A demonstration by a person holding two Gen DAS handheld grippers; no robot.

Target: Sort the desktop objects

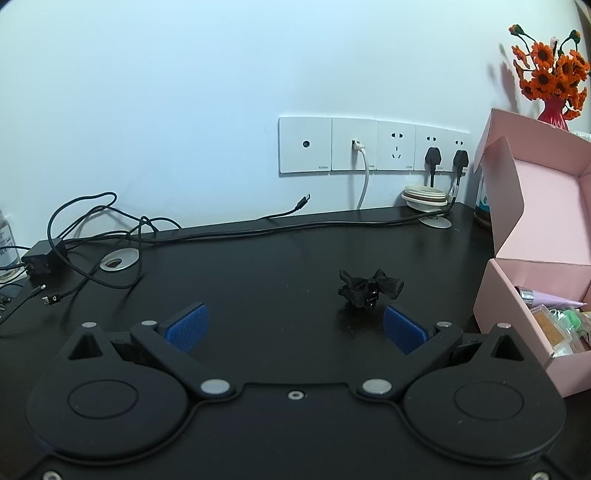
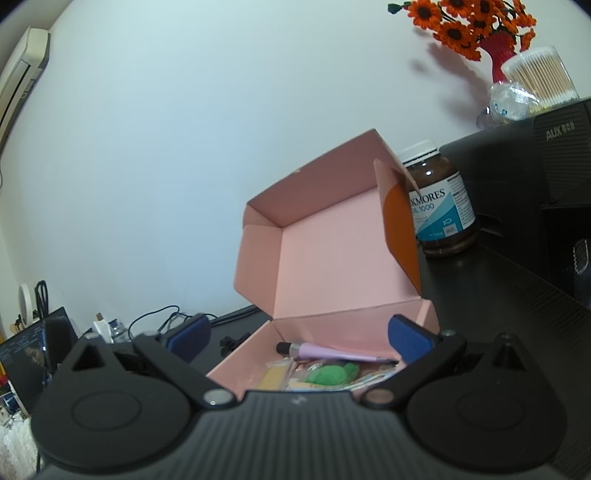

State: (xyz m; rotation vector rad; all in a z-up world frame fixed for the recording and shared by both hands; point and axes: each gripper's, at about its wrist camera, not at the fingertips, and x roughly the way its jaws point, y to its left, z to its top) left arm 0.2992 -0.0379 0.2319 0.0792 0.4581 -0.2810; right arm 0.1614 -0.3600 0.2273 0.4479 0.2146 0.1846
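Two pieces of writing read clearly from the right wrist view: a brown supplement bottle (image 2: 441,206) with a white cap carries a white-and-teal label showing "KMORES" and "1000", its first letters hidden behind the flap of the pink cardboard box (image 2: 332,251), and a black appliance (image 2: 561,177) beside it is marked "AUX". Small grey lettering on the wall socket panels (image 1: 373,146) is too small to make out. The box stands lid-up on the black desk (image 1: 258,266) and holds a lilac pen (image 2: 332,351) with a black cap, a green soft item (image 2: 332,373), and several flat clear-wrapped packets. One loose thing lies on the desk outside the box: a black crumpled hair tie with a bow shape (image 1: 369,290), matte and knotted, resting just ahead of the right-hand blue pad of the left gripper (image 1: 295,328) and left of the box. That gripper's jaws are spread wide and empty. The right gripper (image 2: 299,338) is likewise spread wide, holding nothing, poised over the front of the box interior. Black cables (image 1: 110,236) tangle near a charger brick at the desk's left, and orange artificial flowers (image 2: 469,22) sit in a red vase beside a tub of cotton swabs (image 2: 539,75).
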